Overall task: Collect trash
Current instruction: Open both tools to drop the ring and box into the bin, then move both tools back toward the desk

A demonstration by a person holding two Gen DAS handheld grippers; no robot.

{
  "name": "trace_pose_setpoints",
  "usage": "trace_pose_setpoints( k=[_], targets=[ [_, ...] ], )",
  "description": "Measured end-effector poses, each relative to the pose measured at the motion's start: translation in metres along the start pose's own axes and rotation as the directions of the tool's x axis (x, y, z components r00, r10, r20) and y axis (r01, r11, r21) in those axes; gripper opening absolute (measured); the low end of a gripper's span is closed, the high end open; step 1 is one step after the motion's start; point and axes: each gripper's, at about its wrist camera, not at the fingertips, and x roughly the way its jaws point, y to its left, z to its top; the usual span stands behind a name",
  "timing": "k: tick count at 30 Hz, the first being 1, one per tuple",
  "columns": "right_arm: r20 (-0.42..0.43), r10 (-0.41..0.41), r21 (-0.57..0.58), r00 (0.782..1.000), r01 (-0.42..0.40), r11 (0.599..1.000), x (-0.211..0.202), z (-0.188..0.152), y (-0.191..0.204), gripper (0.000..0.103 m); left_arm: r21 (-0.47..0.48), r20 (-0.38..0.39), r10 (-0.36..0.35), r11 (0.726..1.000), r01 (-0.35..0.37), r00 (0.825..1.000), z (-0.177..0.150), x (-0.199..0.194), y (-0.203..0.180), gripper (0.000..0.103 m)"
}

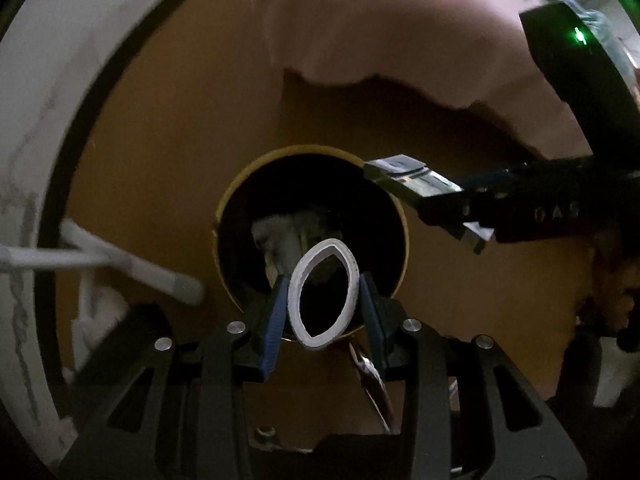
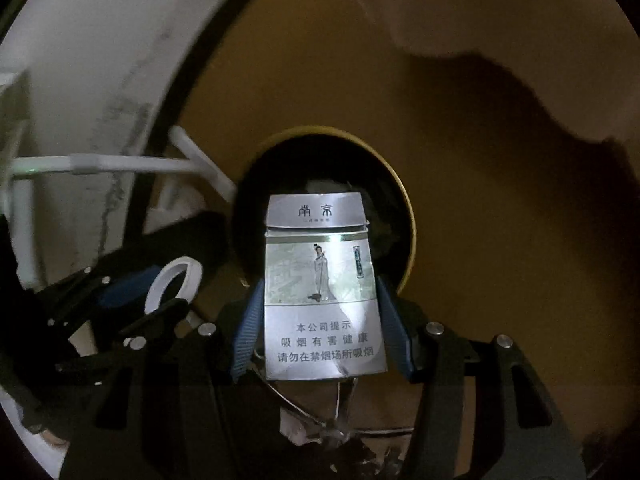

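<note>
In the left wrist view my left gripper is shut on a white ring, squeezed into an oval between the blue pads. It hangs over the near edge of a round, gold-rimmed bin with crumpled white paper in its dark inside. My right gripper is shut on a silver cigarette pack, upright in front of the bin's opening. That pack reaches over the bin's far right rim in the left wrist view. The left gripper with the ring shows at the lower left.
The bin stands on a brown floor. A white wall with a dark base strip curves along the left. White tube legs stand just left of the bin. Pinkish cloth covers the floor beyond it. Torn scraps lie below the right gripper.
</note>
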Motion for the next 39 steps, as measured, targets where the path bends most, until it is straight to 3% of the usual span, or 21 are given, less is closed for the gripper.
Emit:
trace_pose_setpoints(
  k=[3,7,8,9,10,11,15,18,19,21,23,24,25,26,27,29,30,33,34,36,39],
  targets=[
    [-0.024,0.030,0.043,0.999,-0.029,0.999,0.014,0.007,-0.009,0.055,-0.033,-0.033,-0.015,0.999,0.014,0.999,0.008,0.018,-0.002,0.035],
    [-0.018,0.086,0.087,0.996,-0.084,0.993,0.018,0.011,-0.017,0.056,-0.036,-0.016,-0.027,0.999,0.027,0.999,0.012,0.016,-0.009,0.036],
    [-0.017,0.107,0.100,0.994,-0.105,0.989,0.017,0.011,-0.021,0.069,-0.031,0.000,-0.024,0.999,0.024,1.000,0.012,0.013,-0.007,0.040],
    [-0.014,0.123,0.108,0.992,-0.121,0.987,0.015,0.012,-0.020,0.079,-0.027,0.008,-0.025,0.999,0.026,1.000,0.011,0.010,-0.004,0.061],
    [0.001,0.134,0.114,0.991,-0.134,0.984,0.012,0.012,-0.021,0.093,-0.025,0.023,-0.019,0.999,0.019,1.000,0.010,0.009,-0.004,0.076],
    [0.018,0.138,0.116,0.990,-0.139,0.983,0.008,0.012,-0.020,0.095,-0.027,0.048,-0.005,1.000,0.006,0.999,0.012,0.007,-0.005,0.095],
    [0.062,0.147,0.168,0.987,-0.155,0.973,-0.013,0.013,-0.029,0.095,-0.021,0.094,-0.003,1.000,0.005,0.996,0.012,-0.006,-0.009,0.095],
    [0.208,0.016,0.142,0.978,-0.046,0.989,-0.058,0.008,-0.026,0.095,-0.020,0.180,-0.035,0.999,0.039,0.983,0.009,-0.041,-0.017,0.095],
    [0.287,-0.048,0.110,0.957,0.017,0.994,-0.079,0.004,-0.016,0.096,-0.017,0.246,-0.070,0.997,0.076,0.967,0.007,-0.069,-0.022,0.095],
    [0.427,-0.087,0.028,0.900,0.083,0.996,-0.117,-0.005,0.008,0.096,0.006,0.345,-0.099,0.995,0.103,0.933,0.005,-0.109,-0.028,0.095],
    [0.551,-0.107,-0.043,0.828,0.157,0.987,-0.157,-0.020,0.039,0.096,0.048,0.479,-0.094,0.996,0.081,0.873,-0.007,-0.169,-0.033,0.096],
    [0.605,-0.094,-0.077,0.790,0.176,0.981,-0.175,-0.028,0.057,0.096,0.058,0.515,-0.087,0.996,0.067,0.853,-0.013,-0.188,-0.032,0.096],
    [0.629,-0.077,-0.099,0.773,0.178,0.979,-0.183,-0.033,0.070,0.096,0.072,0.552,-0.086,0.996,0.055,0.829,-0.022,-0.212,-0.028,0.096],
    [0.651,-0.054,-0.126,0.758,0.177,0.976,-0.192,-0.038,0.084,0.096,0.091,0.566,-0.104,0.994,0.064,0.818,-0.030,-0.232,-0.022,0.096],
    [0.663,-0.037,-0.147,0.748,0.178,0.973,-0.197,-0.041,0.097,0.096,0.111,0.570,-0.136,0.990,0.088,0.810,-0.042,-0.251,-0.011,0.096],
    [0.671,-0.006,-0.204,0.741,0.193,0.960,-0.201,-0.045,0.132,0.096,0.090,0.591,-0.128,0.992,0.093,0.796,-0.064,-0.274,0.011,0.096],
    [0.669,0.004,-0.229,0.744,0.200,0.953,-0.200,-0.045,0.147,0.096,0.057,0.610,-0.096,0.995,0.077,0.787,-0.076,-0.284,0.021,0.096],
    [0.659,0.039,-0.324,0.751,0.236,0.916,-0.194,-0.044,0.205,0.096,-0.121,0.650,0.087,0.993,-0.010,0.755,-0.122,-0.314,0.073,0.096],
    [0.655,0.051,-0.357,0.754,0.249,0.900,-0.192,-0.045,0.225,0.096,-0.220,0.647,0.180,0.975,-0.045,0.741,-0.147,-0.325,0.102,0.096],
    [0.647,0.082,-0.416,0.758,0.260,0.871,-0.185,-0.049,0.266,0.096,-0.344,0.631,0.292,0.936,-0.078,0.719,-0.181,-0.337,0.133,0.096],
    [0.635,0.141,-0.514,0.759,0.279,0.811,-0.174,-0.058,0.335,0.096,-0.574,0.555,0.488,0.811,-0.114,0.674,-0.249,-0.357,0.199,0.096]
  ],
)
